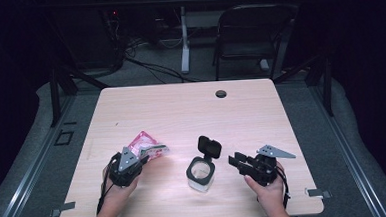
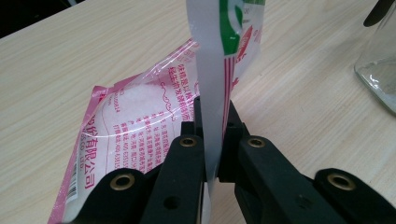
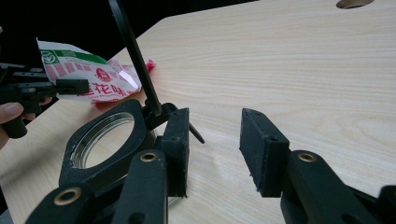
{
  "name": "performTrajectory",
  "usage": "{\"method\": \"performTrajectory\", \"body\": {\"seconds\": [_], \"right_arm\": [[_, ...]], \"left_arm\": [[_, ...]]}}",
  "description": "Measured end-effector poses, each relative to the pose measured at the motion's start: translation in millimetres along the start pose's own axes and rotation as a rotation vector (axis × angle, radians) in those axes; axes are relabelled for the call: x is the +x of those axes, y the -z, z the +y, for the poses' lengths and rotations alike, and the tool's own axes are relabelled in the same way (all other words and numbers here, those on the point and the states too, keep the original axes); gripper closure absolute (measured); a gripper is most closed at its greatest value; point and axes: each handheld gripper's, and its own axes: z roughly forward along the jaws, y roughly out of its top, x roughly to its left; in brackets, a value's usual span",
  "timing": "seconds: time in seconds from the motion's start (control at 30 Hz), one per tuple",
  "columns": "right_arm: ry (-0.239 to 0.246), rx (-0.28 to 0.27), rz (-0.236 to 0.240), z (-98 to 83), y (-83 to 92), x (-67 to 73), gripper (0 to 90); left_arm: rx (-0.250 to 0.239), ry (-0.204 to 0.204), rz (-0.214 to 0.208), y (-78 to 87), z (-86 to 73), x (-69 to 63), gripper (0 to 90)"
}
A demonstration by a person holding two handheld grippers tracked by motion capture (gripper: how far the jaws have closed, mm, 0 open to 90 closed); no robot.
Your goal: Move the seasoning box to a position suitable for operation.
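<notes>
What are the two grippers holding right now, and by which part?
The left gripper is clamped on the pink and white bag, pinching its flat sealed end edge. The right gripper holds nothing; its jaws stand open beside the glass jar.

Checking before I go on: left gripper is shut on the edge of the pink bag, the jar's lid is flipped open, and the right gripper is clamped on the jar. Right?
Not quite. The right gripper is not clamped on the jar: the right gripper view shows its jaws apart with nothing between them, beside the jar. The rest holds: the left gripper is shut on the edge of the pink bag, and the lid stands flipped open.
</notes>
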Motion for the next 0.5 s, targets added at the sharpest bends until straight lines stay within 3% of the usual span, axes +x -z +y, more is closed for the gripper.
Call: {"method": "performTrajectory", "body": {"seconds": [0.23,0.5], "right_arm": [[0.0,0.002,-0.001,-0.4,-0.4,0.4,62.9],[-0.003,0.005,-0.005,-0.9,-1.4,-0.3,62.9]], "left_arm": [[-0.062,0.03,0.039,12.0,8.3,13.4,90.0],[-0.089,0.03,0.048,17.9,12.4,16.4,90.0]]}}
